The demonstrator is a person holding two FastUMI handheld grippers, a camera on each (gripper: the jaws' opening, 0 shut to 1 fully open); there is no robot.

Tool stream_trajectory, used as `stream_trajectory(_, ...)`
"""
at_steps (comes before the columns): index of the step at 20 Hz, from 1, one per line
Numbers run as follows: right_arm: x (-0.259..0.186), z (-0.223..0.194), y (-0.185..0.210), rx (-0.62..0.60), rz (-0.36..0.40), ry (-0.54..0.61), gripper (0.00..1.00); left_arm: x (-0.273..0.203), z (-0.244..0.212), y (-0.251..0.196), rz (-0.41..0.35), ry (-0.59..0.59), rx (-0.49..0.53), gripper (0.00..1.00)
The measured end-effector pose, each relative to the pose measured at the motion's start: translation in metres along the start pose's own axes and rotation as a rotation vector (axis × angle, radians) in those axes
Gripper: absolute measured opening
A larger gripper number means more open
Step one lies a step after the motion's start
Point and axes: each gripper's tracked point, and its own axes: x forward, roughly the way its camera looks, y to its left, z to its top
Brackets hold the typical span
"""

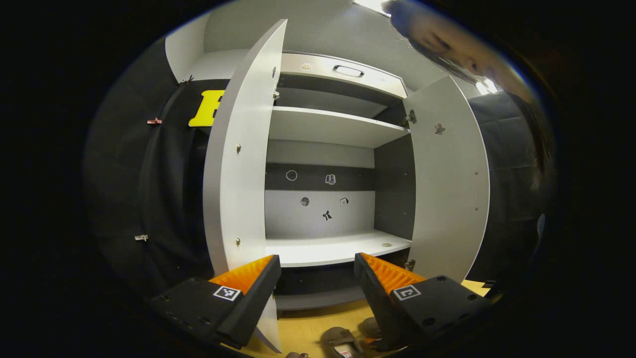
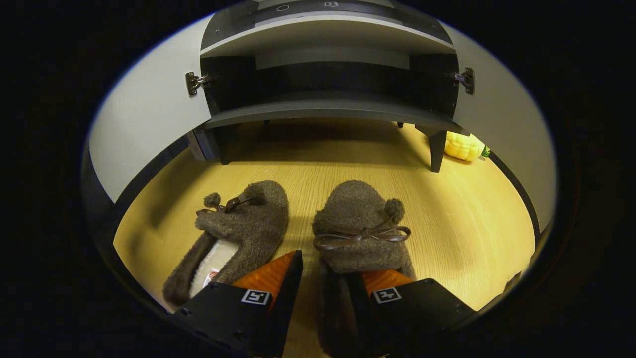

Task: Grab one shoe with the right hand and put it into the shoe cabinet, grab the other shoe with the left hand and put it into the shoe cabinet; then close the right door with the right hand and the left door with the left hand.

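Both slippers on floor before shoe cabinet (image 1: 328,248), nothing stowed. My right gripper (image 2: 323,278) jaws spread around right slipper (image 2: 360,233); left gripper (image 1: 318,278) jaws spread, idle. Doors open.

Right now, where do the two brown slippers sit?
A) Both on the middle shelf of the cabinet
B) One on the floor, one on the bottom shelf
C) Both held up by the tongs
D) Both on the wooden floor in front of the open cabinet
D: in the right gripper view the left slipper and the right slipper lie side by side on the wooden floor, before the open cabinet, whose shelves are bare.
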Motion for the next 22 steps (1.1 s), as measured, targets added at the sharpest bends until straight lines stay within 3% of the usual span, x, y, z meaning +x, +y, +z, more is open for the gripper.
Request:
stream_trajectory(1,0.004,0.002,-0.007,-0.022,-0.029,-0.006,0.60,0.001,0.000,0.000,0.001,0.000,0.000,0.94)
stream_trajectory(2,0.005,0.002,-0.010,-0.032,-0.032,-0.012,0.49,0.002,0.000,-0.001,0.000,0.003,0.001,0.93)
stream_trajectory(3,0.007,0.001,-0.008,-0.026,-0.030,-0.005,0.32,0.003,-0.001,-0.001,0.000,0.003,0.004,0.93)
stream_trajectory(7,0.010,0.005,-0.012,-0.011,-0.028,-0.015,0.34,0.008,0.000,-0.002,0.003,0.003,0.007,0.93)
stream_trajectory(9,0.007,0.004,-0.010,-0.036,-0.034,-0.005,0.12,0.009,-0.001,-0.003,0.006,0.008,0.003,0.93)
stream_trajectory(10,0.010,0.006,-0.008,-0.044,-0.029,-0.008,0.09,0.010,-0.001,-0.003,0.008,0.008,0.001,0.93)
stream_trajectory(16,-0.008,0.017,-0.014,-0.033,0.007,-0.008,0.10,0.009,0.001,-0.004,0.021,0.011,-0.001,0.93)
stream_trajectory(22,-0.084,0.077,-0.026,0.004,0.049,-0.066,0.10,0.003,0.004,-0.018,0.007,0.024,-0.020,0.94)
